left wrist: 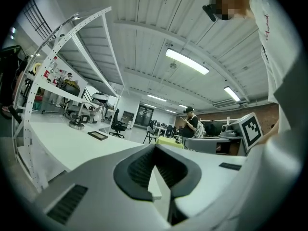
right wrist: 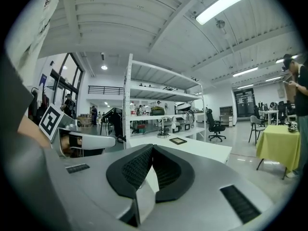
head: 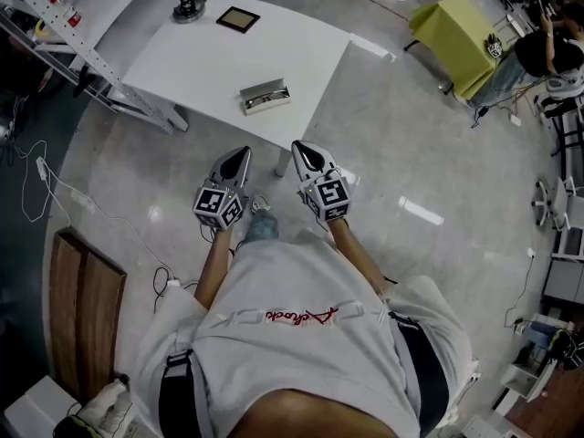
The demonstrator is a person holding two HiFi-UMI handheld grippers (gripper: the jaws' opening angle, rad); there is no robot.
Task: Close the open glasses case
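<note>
From overhead alone, the open glasses case [head: 265, 96] shows.

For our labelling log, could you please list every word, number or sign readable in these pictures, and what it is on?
Nothing reads with certainty.
Red script on the person's shirt: upside down, stylised, not legible.
Cubes on the left gripper and right gripper: black-and-white square markers, no letters.
Red tags on the shelving: too small to read.
</note>
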